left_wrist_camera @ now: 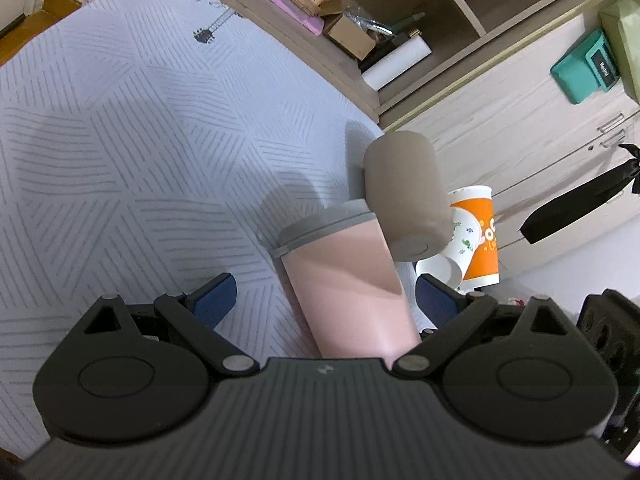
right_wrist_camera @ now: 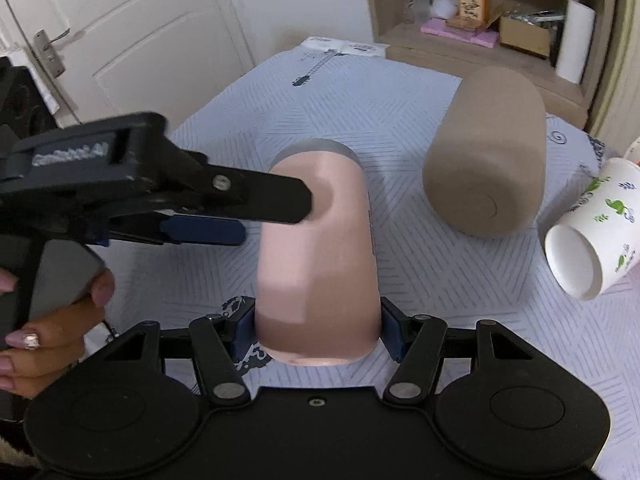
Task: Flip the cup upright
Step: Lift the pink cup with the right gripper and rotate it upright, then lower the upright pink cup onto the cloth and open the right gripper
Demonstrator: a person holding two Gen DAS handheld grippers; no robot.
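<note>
A pink cup with a grey rim (right_wrist_camera: 320, 248) lies on its side on the patterned tablecloth (right_wrist_camera: 420, 272). My right gripper (right_wrist_camera: 318, 332) is shut on its base end, blue pads on both sides. In the left wrist view the same pink cup (left_wrist_camera: 344, 280) runs between the spread fingers of my left gripper (left_wrist_camera: 326, 300), which is open around it without pressing. That left gripper shows from the side in the right wrist view (right_wrist_camera: 240, 216), its fingers beside the cup's upper half.
A taupe cup (right_wrist_camera: 484, 152) lies on its side to the right, also in the left wrist view (left_wrist_camera: 404, 196). A white printed paper cup (right_wrist_camera: 588, 236) lies at the right table edge, an orange paper cup (left_wrist_camera: 480, 240) beside it. Shelves with clutter (right_wrist_camera: 500, 28) stand behind.
</note>
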